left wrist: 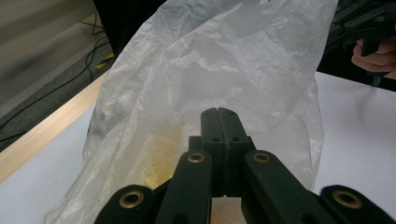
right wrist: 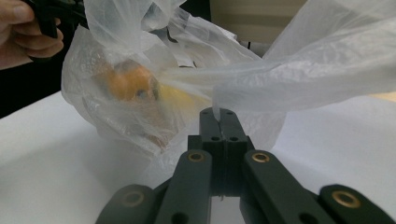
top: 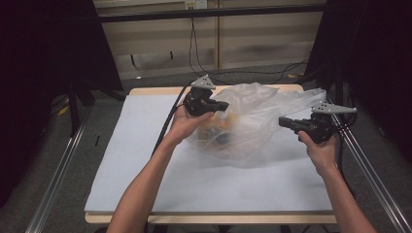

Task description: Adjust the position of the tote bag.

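Both sets of jaws are sitting pressed together right now, each one pinching a bit of the clear plastic bag. Looking along the left gripper in its own view, the two black jaws are meeting with basically no gap, and the crinkly bag film is rising up right behind and around the tips, taking up most of the middle of the frame. Same deal in the right gripper view: the right gripper is clamping a stretched strip of film that's running off toward the upper right of the frame.

From the high view, the bag is lying on the pale blue table mat, in the upper middle of the frame, between the two hands. The left hand is holding its gripper at the bag's left edge, and the right hand is holding its one at the bag's right edge.

Inside the bag something orange and something yellowish are showing through the film in the right gripper view, kinda blurry, so I can't tell exactly what they are.
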Demonstrator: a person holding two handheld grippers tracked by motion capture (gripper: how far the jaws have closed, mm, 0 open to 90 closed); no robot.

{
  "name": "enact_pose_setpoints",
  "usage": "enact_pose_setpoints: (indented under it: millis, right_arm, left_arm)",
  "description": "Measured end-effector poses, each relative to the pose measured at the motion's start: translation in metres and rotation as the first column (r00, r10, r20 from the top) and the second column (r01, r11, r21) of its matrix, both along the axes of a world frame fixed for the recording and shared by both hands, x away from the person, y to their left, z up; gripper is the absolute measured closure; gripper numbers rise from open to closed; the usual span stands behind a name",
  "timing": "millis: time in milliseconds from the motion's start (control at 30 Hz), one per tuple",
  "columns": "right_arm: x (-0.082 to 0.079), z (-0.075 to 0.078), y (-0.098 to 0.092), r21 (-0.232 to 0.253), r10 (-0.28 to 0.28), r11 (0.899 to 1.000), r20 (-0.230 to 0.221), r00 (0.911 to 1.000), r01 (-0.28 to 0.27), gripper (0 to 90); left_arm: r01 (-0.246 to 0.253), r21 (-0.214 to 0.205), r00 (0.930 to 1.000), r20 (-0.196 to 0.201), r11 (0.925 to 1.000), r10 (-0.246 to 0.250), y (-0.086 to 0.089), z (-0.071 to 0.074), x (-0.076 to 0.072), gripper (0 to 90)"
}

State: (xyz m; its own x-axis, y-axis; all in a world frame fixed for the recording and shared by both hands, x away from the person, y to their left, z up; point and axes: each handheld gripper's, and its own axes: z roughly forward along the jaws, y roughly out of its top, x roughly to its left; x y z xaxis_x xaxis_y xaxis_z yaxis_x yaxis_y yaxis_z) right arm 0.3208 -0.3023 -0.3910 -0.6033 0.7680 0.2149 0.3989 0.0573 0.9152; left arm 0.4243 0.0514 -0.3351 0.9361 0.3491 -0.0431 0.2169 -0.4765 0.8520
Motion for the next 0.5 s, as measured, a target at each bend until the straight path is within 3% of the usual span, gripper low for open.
enact_pose_setpoints:
  millis: [267, 467, 500]
  right_arm:
    - [-0.003, 0.007, 0.006, 0.013, 0.019, 1.000, 0.015, 0.9997, -0.020, 90.0]
    - [-0.007, 0.021, 0.009, 0.022, 0.025, 0.999, 0.066, 0.9975, -0.026, 90.0]
    - [-0.007, 0.023, 0.007, 0.048, 0.012, 0.999, 0.073, 0.9973, -0.016, 90.0]
  left_arm:
    - [-0.019, -0.065, 0.9998, 0.005, 0.9977, 0.020, 0.020, -0.003, -0.003, 90.0]
    - [-0.025, -0.114, 0.9997, 0.001, 0.9931, 0.025, 0.038, -0.003, -0.008, 90.0]
    - [-0.028, -0.131, 0.9996, 0.002, 0.9910, 0.028, 0.043, -0.003, -0.009, 90.0]
